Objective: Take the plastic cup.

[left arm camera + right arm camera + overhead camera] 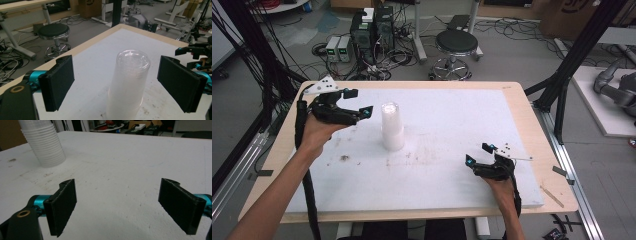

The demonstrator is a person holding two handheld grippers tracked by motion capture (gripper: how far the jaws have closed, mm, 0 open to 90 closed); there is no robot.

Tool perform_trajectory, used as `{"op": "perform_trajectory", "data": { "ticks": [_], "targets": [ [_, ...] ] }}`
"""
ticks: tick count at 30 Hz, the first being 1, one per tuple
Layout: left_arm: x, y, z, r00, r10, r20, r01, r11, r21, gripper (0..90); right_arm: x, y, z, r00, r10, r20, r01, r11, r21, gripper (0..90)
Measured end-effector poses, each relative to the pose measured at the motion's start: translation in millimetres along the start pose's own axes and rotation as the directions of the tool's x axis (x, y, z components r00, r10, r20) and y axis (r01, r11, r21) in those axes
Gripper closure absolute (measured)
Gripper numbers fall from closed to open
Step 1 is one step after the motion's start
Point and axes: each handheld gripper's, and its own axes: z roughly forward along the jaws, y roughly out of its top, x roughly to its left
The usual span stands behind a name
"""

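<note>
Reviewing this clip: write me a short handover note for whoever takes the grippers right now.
Left gripper: jaws open, raised beside the stack of clear plastic cups, aimed at its top; in the left gripper view the stack stands between the jaws but the pads are off it.
Right gripper: jaws open, nothing between them, low over the white board at the near right.
Stack: upside down, upright, mid-board, left of centre.
Done: no cup separated that I can see.
Left: likely close on the top cup and lift it off.

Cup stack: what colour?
Translucent white cup stack, shown best in the left gripper view.
</note>
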Motion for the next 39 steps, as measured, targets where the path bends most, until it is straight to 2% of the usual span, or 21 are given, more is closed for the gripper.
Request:
{"op": "perform_trajectory", "data": {
  "ticks": [6, 8, 12, 15, 19, 25, 30, 32, 34, 38, 39],
  "targets": [
    [-3.5, 11.0, 22.8, 0.9989, 0.012, 0.046, -0.015, 0.9983, 0.057, 14.0, -0.7, -0.1, 0.1, 1.0, 0.001, -0.003, -0.001, 1.0, -0.002, 15.1],
    [-5.1, 12.7, 29.3, 0.9982, 0.026, 0.055, -0.031, 0.9962, 0.081, 14.0, -1.1, 0.1, 0.2, 1.0, -0.001, -0.004, 0.001, 1.0, -0.001, 15.1],
    [-7.6, 14.1, 41.2, 0.9975, 0.029, 0.065, -0.036, 0.9929, 0.113, 14.0, -0.7, 0.0, 0.1, 1.0, 0.002, -0.005, -0.002, 1.0, -0.002, 15.1],
    [-9.2, 16.1, 51.1, 0.9967, 0.047, 0.067, -0.056, 0.9865, 0.154, 14.2, -0.6, 0.1, 0.2, 1.0, 0.005, -0.004, -0.005, 1.0, 0.002, 15.1],
    [-10.7, 16.5, 62.2, 0.996, 0.034, 0.082, -0.05, 0.9789, 0.198, 14.3, -1.3, 0.1, 0.7, 1.0, 0.004, -0.005, -0.004, 1.0, 0.001, 15.1],
    [-13.6, 12.1, 75.6, 0.9956, 0.041, 0.084, -0.063, 0.9576, 0.281, 14.2, -1.3, 0.1, 0.7, 1.0, 0.003, -0.006, -0.003, 1.0, 0.0, 15.1],
    [-14.5, 10.6, 79.7, 0.9955, 0.034, 0.088, -0.06, 0.9512, 0.303, 14.7, -2.0, 0.3, 0.8, 1.0, 0.006, -0.008, -0.006, 1.0, 0.002, 15.1],
    [-15.2, 9.6, 81.6, 0.9953, 0.044, 0.087, -0.07, 0.9435, 0.324, 14.9, -1.8, 0.2, 0.8, 0.9999, 0.009, -0.009, -0.009, 1.0, 0.006, 15.1],
    [-15.0, 8.9, 82.1, 0.9949, 0.048, 0.089, -0.075, 0.9397, 0.334, 16.6, -1.7, 0.3, 0.8, 0.9999, 0.009, -0.009, -0.009, 1.0, 0.006, 15.1],
    [-15.7, 6.9, 83.6, 0.9955, 0.04, 0.086, -0.066, 0.9389, 0.338, 17.3, -1.3, 0.1, 0.6, 1.0, 0.004, -0.005, -0.004, 1.0, 0.001, 15.1],
    [-15.7, 5.9, 84.6, 0.9954, 0.037, 0.088, -0.066, 0.9368, 0.344, 17.5, -1.3, 0.1, 0.7, 1.0, 0.004, -0.005, -0.004, 1.0, 0.001, 15.1]
  ]
}}
